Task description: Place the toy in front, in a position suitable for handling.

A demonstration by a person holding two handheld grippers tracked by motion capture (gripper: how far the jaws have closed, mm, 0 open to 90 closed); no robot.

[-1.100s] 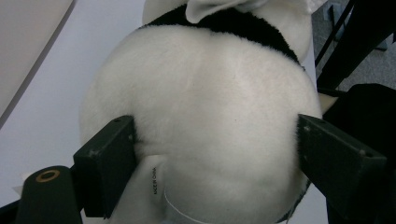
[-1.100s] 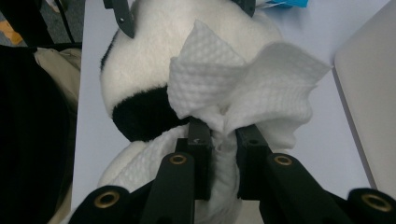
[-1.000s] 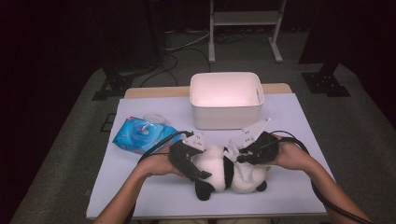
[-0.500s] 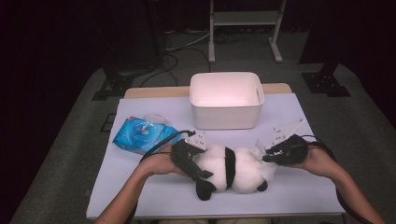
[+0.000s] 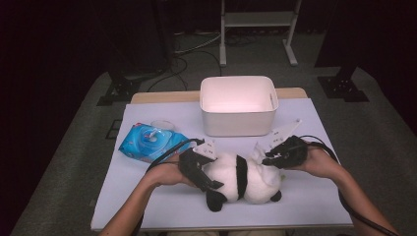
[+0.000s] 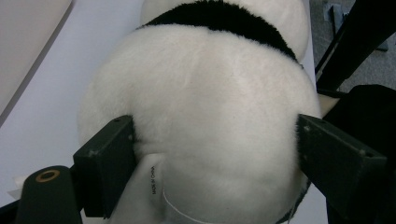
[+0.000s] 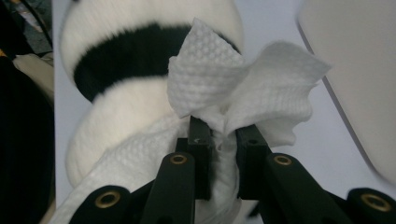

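A black and white panda plush toy point(image 5: 241, 179) lies on its side on the white table near the front edge. My left gripper point(image 5: 199, 169) is shut on the toy's white rear end point(image 6: 210, 116), with a jaw pressed into the fur on each side. My right gripper point(image 5: 269, 158) is shut on a crumpled white wet wipe point(image 7: 233, 100), whose folds stick up above the pads. The wipe point(image 5: 259, 153) rests against the toy's head end. In the right gripper view the toy point(image 7: 140, 88) lies right behind the wipe.
A white plastic bin point(image 5: 238, 104) stands at the back middle of the table, close behind both grippers. A blue pack of wet wipes point(image 5: 150, 141) lies at the left. The table's front edge point(image 5: 221, 227) runs just below the toy.
My right gripper has moved to the right along the toy with the wipe, from its middle to the head end. The left gripper and the toy have stayed put.
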